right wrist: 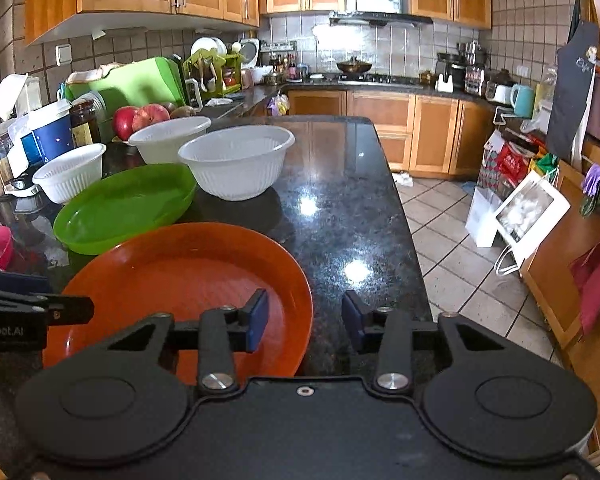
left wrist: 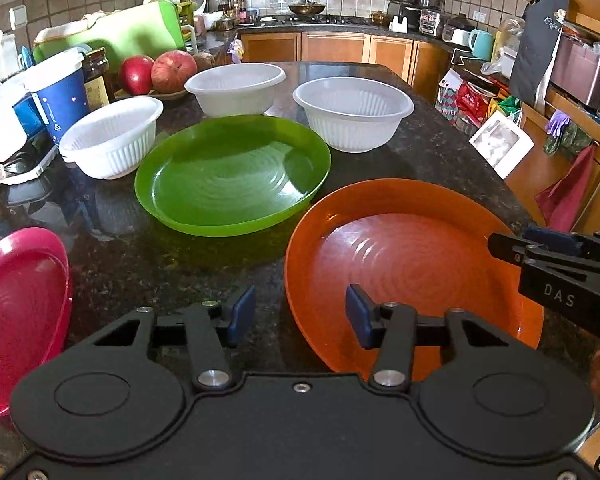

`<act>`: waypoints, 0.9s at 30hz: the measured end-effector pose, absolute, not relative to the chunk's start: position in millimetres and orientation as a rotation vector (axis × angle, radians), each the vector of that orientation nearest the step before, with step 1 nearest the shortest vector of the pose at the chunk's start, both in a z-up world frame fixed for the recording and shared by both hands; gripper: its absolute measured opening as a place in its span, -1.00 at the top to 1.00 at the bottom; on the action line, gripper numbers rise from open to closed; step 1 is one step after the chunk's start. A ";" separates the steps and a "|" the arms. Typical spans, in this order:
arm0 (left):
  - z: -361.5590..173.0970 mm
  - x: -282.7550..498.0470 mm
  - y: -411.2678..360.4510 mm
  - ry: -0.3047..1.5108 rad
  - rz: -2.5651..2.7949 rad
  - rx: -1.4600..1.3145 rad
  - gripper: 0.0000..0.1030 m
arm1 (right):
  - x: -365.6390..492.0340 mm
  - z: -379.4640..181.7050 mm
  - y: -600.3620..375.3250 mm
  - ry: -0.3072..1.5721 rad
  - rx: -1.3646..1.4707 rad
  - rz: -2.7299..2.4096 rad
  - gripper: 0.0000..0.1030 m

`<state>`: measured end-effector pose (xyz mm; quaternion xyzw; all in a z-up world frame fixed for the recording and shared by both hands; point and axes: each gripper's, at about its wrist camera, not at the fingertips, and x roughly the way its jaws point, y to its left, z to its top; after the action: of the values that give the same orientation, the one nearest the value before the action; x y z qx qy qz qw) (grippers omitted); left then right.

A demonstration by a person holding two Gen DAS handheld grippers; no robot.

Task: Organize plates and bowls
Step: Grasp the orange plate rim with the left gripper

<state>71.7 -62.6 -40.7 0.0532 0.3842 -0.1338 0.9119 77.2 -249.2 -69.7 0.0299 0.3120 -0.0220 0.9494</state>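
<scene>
An orange plate (left wrist: 412, 264) lies on the dark granite counter (left wrist: 204, 264) at the near right; it also shows in the right wrist view (right wrist: 188, 276). A green plate (left wrist: 232, 172) lies behind it, also in the right wrist view (right wrist: 124, 206). A pink plate (left wrist: 20, 312) sits at the near left. Three white ribbed bowls (left wrist: 112, 136) (left wrist: 236, 86) (left wrist: 354, 114) stand behind the plates. My left gripper (left wrist: 300, 314) is open, astride the orange plate's left rim. My right gripper (right wrist: 305, 320) is open, astride the plate's right rim.
Apples (left wrist: 156, 72), a blue cup (left wrist: 60, 98), jars and a green cutting board (left wrist: 120, 36) crowd the counter's left side. The counter's right edge (right wrist: 408, 216) drops to a tiled floor. Cabinets and a stove stand at the back.
</scene>
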 end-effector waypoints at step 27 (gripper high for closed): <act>-43.7 75.2 -62.0 0.836 -0.292 0.093 0.54 | 75.7 -69.7 -245.9 0.640 0.071 -0.035 0.71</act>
<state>75.2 -62.0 -43.7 0.0451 0.4043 -0.1411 0.9026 75.7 -245.9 -69.7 0.0350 0.3147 -0.0170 0.9484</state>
